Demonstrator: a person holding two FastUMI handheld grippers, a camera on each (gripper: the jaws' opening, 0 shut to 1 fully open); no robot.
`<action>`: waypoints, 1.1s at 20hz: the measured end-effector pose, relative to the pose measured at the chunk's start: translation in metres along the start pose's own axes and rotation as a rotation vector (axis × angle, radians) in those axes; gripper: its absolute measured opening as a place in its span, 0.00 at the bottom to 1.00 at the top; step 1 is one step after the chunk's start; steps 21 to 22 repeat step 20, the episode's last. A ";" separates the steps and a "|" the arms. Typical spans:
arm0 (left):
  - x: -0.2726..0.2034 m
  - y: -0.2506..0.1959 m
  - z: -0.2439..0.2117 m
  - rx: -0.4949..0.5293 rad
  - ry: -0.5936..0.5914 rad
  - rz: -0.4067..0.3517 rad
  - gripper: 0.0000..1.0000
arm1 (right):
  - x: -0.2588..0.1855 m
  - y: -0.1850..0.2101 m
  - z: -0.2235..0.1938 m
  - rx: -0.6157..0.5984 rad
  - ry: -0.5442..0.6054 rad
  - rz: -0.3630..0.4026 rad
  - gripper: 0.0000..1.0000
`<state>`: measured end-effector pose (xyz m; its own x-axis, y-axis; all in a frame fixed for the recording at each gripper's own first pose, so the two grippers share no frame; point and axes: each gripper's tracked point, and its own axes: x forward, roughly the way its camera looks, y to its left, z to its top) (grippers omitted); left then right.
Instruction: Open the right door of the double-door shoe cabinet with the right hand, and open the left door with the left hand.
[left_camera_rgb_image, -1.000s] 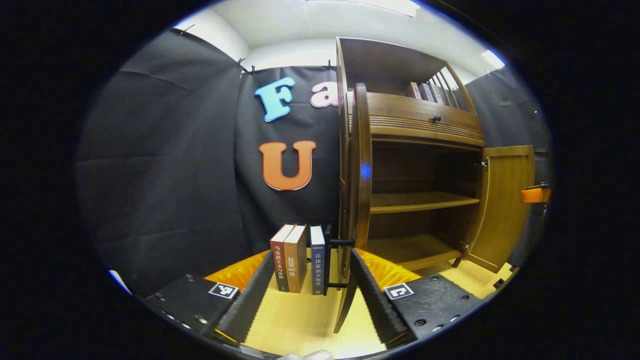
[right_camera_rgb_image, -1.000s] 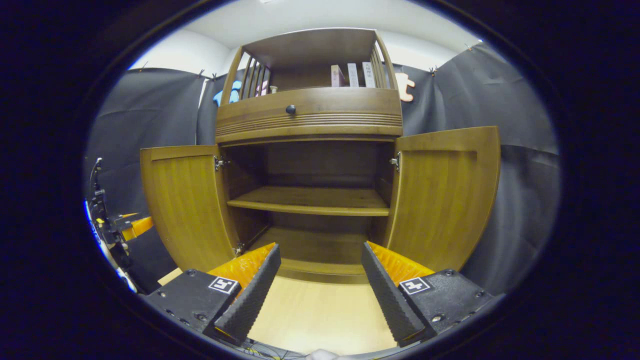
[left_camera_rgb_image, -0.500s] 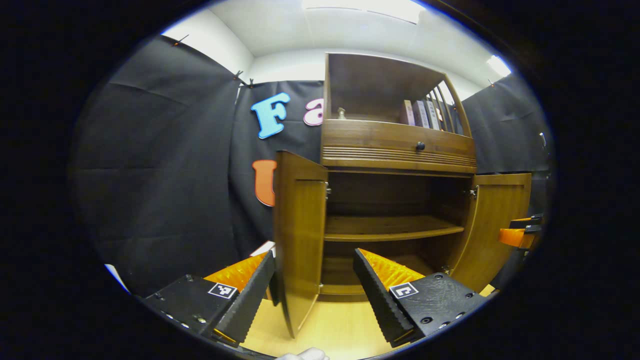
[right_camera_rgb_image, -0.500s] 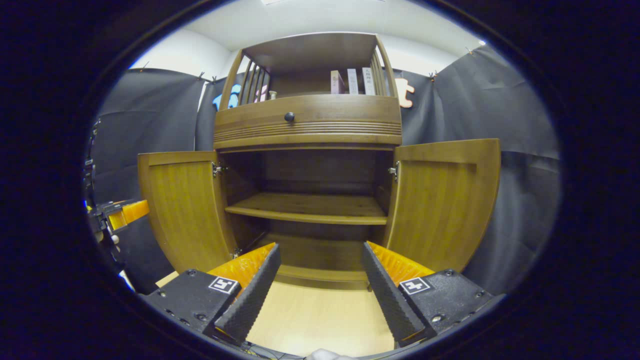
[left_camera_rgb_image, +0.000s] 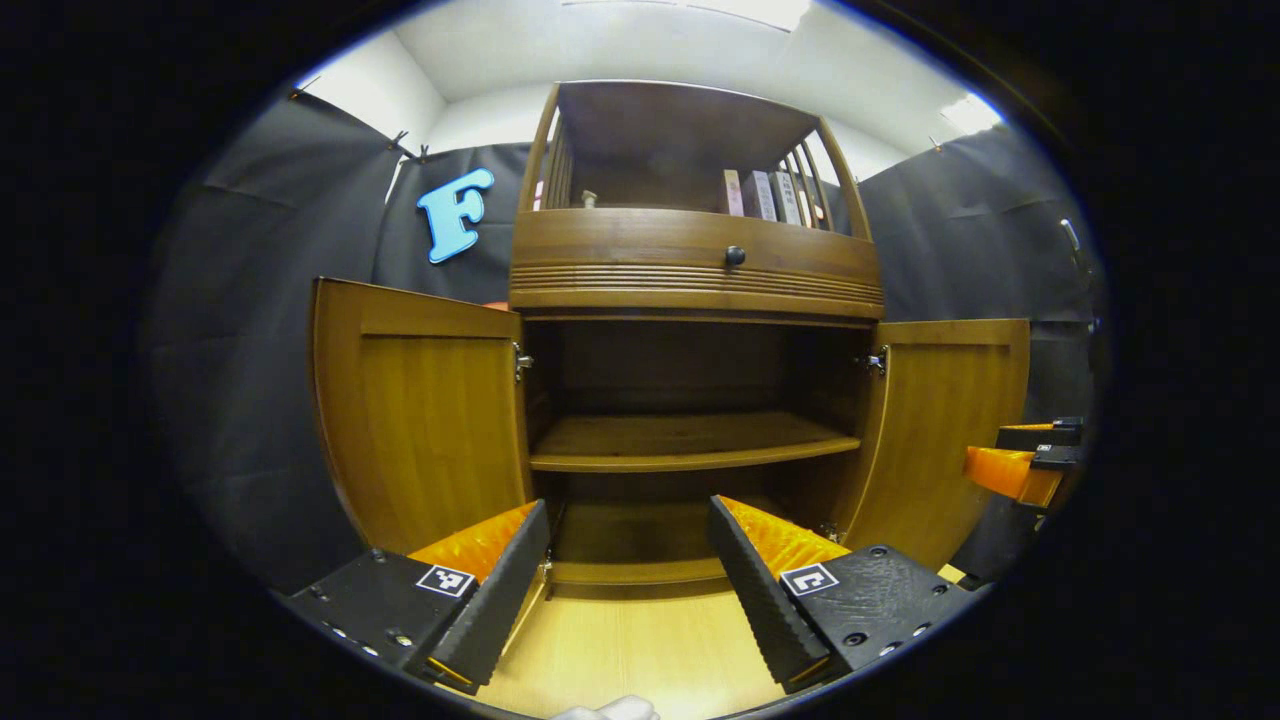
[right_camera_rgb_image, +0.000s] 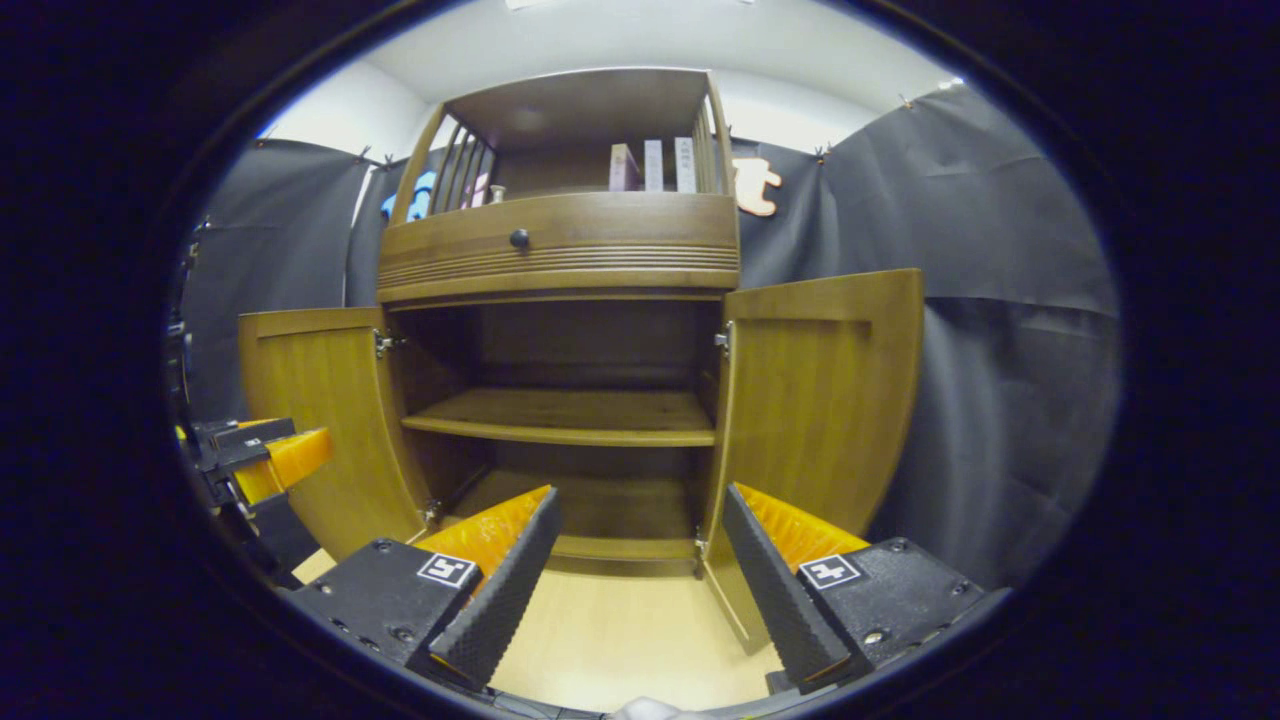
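Both doors swung wide: left door (left_camera_rgb_image: 420, 420) at 9 o'clock, right door (right_camera_rgb_image: 820, 400) at 3. Left claw (left_camera_rgb_image: 628, 590) and right claw (right_camera_rgb_image: 640, 580) agape, empty. Stiff hinged wood, probably light; take by free edge.

No text or number can be read. The books (left_camera_rgb_image: 770, 195) on the cabinet's top shelf (left_camera_rgb_image: 640, 210) show spines with marks too small to make out. Each finger block of the left gripper (left_camera_rgb_image: 628, 590) and the right gripper (right_camera_rgb_image: 640, 590) carries a white square tag (left_camera_rgb_image: 446, 580) with a black pattern, no letters
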<state>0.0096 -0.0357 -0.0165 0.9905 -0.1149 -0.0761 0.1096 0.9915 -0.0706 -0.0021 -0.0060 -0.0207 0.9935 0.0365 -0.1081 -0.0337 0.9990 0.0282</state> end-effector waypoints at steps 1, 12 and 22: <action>0.002 -0.003 -0.003 0.002 0.009 -0.005 0.95 | -0.001 -0.005 0.000 0.004 0.001 -0.011 1.00; 0.000 -0.010 -0.005 0.015 0.010 -0.015 0.95 | 0.000 -0.008 -0.003 0.013 0.012 -0.028 1.00; -0.006 -0.001 -0.003 0.029 -0.002 0.012 0.85 | -0.002 -0.003 0.000 0.014 0.003 -0.016 1.00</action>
